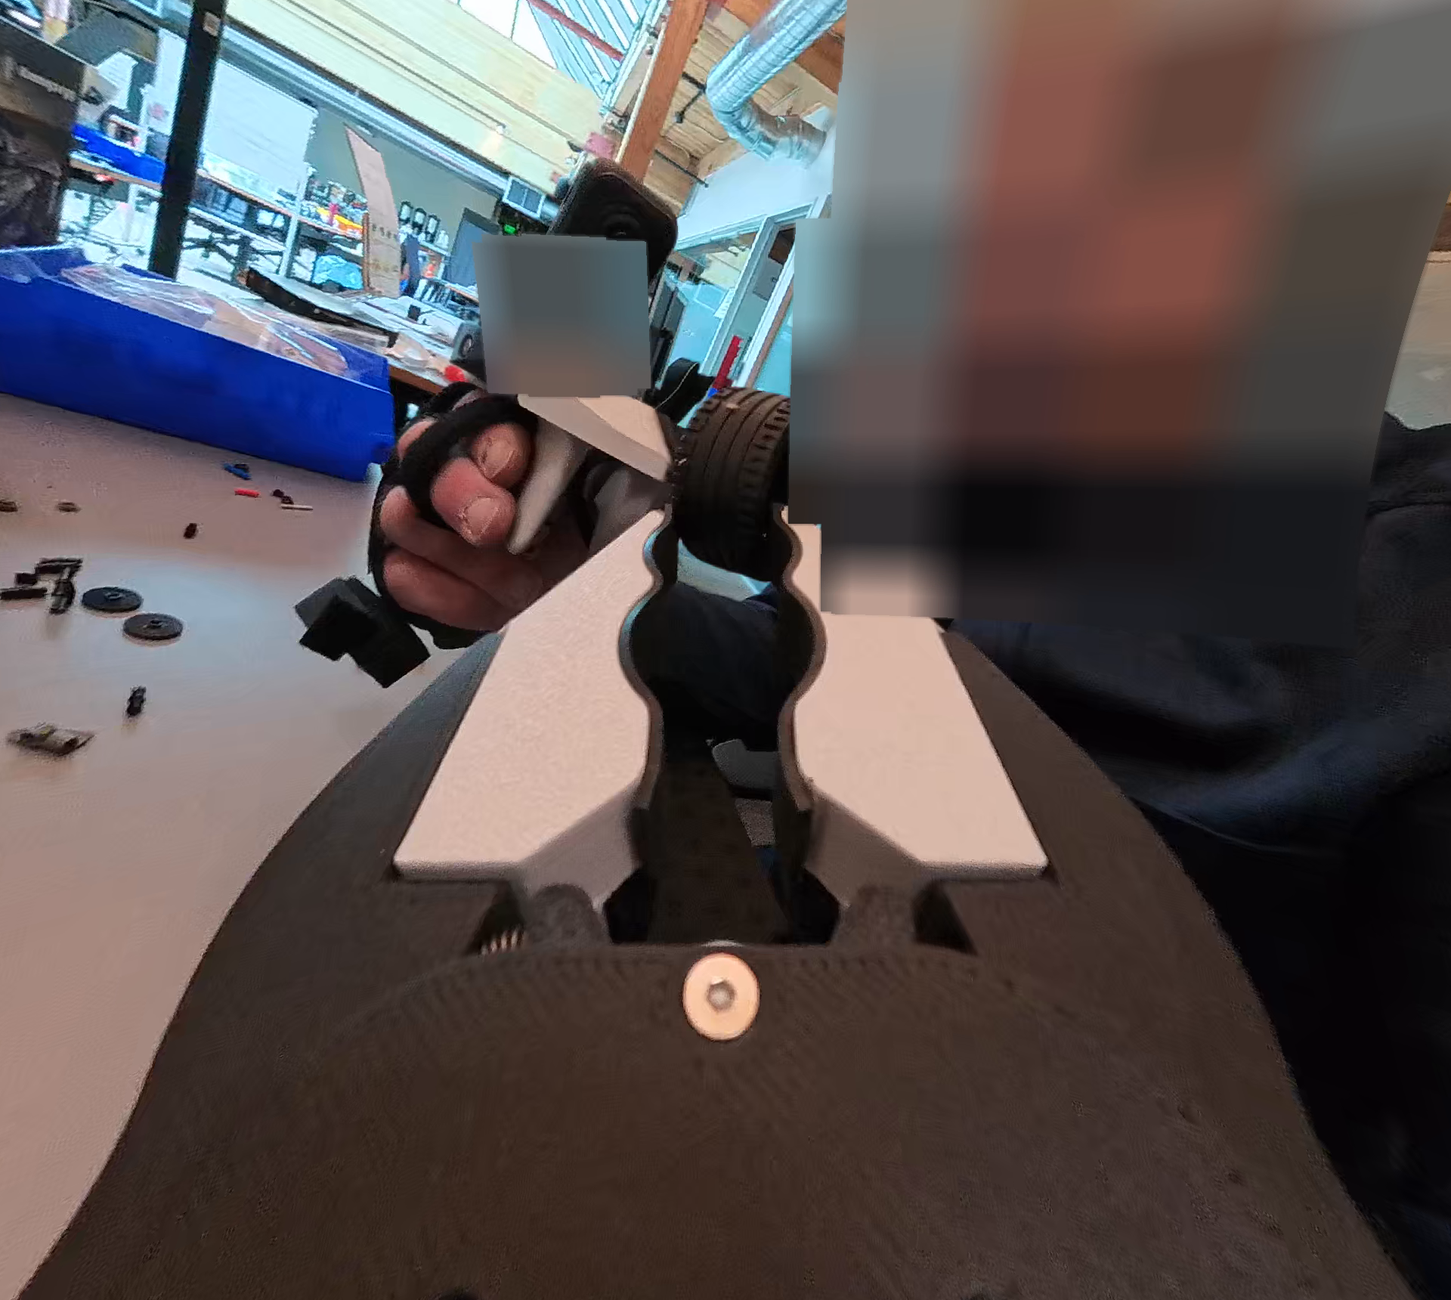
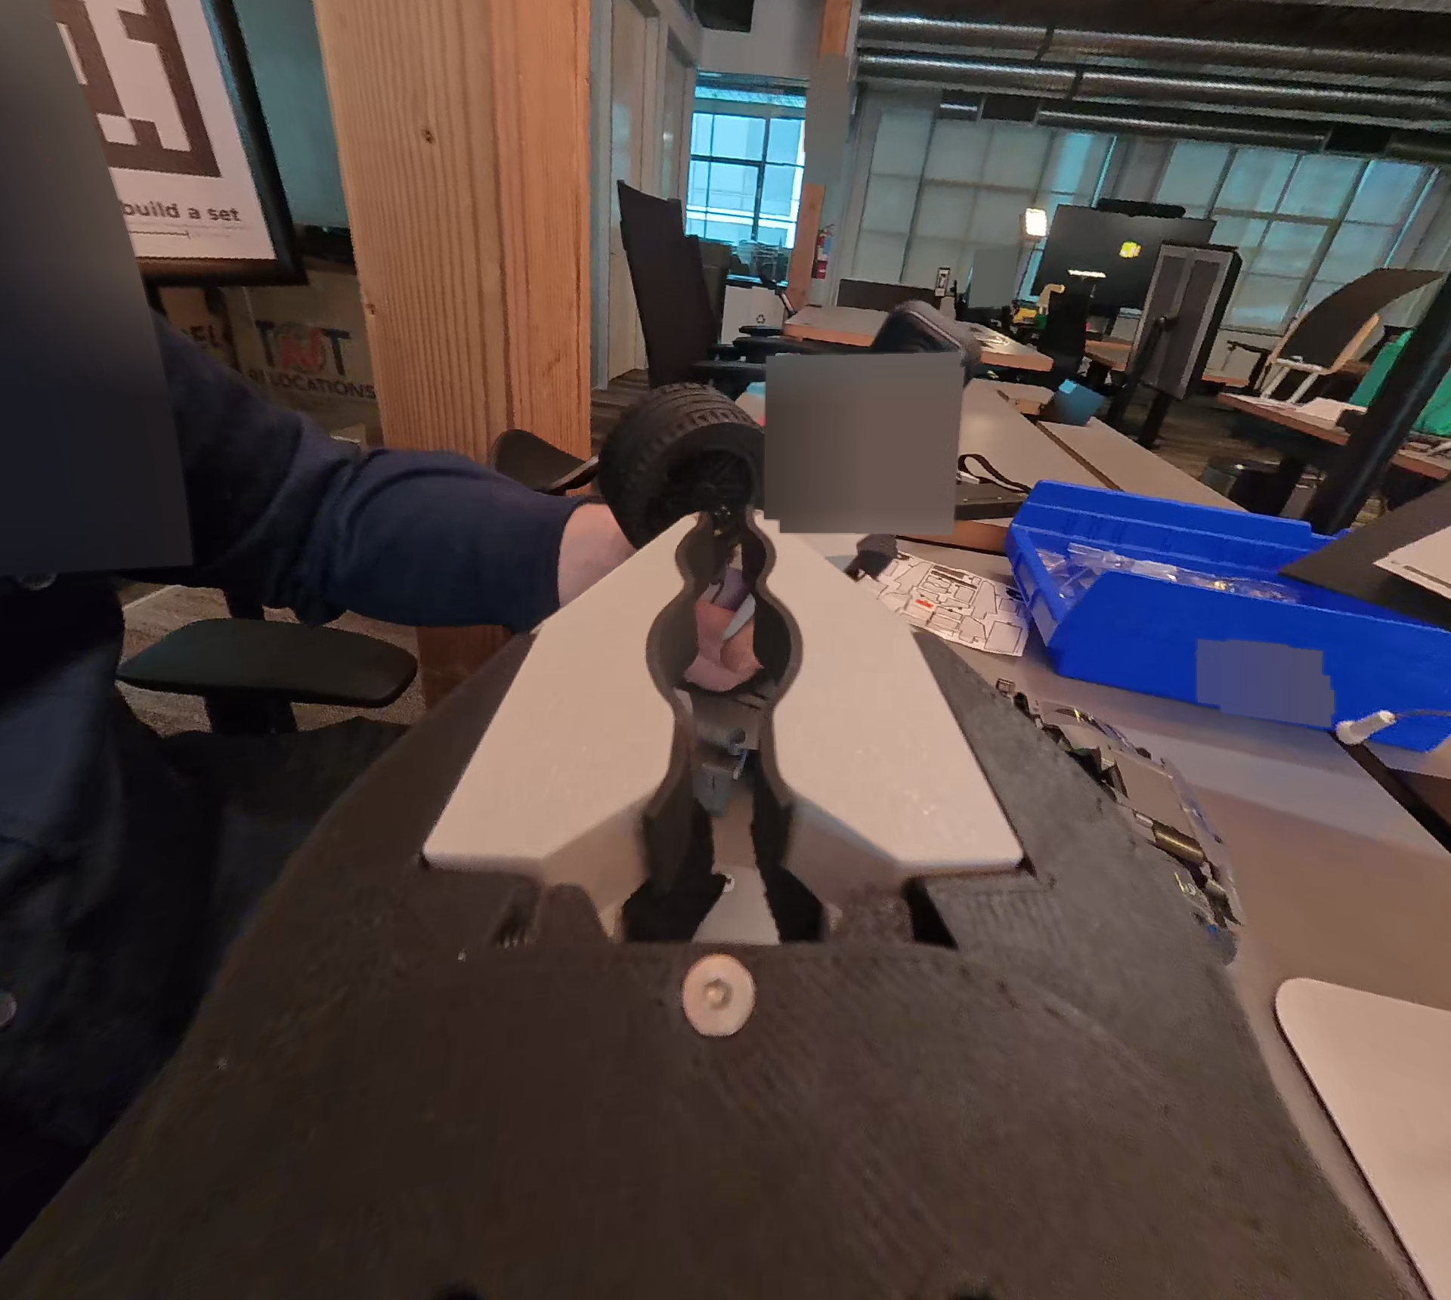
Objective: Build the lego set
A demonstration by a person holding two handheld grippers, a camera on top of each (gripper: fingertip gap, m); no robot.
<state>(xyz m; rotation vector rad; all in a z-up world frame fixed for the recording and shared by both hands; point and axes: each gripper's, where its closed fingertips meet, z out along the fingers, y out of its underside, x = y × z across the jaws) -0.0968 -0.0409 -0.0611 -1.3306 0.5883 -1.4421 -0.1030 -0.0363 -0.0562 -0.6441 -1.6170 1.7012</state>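
Two tools meet at one black wheel, held in the air above the surface.

The left tool (image 1: 726,532) is narrowed with its tips at the wheel (image 1: 734,469), seemingly pinching the tyre; the right tool (image 2: 726,524) is nearly closed on a small dark part at the wheel hub, though what exactly it grips I cannot tell. The tyre looks light, ribbed and rubbery, so it should not slip; the hub is hard plastic, better for a firm hold. Small black pieces (image 1: 110,603) lie near the surface's left edge, and a glossy blue bin (image 2: 1225,626) is at its far side.
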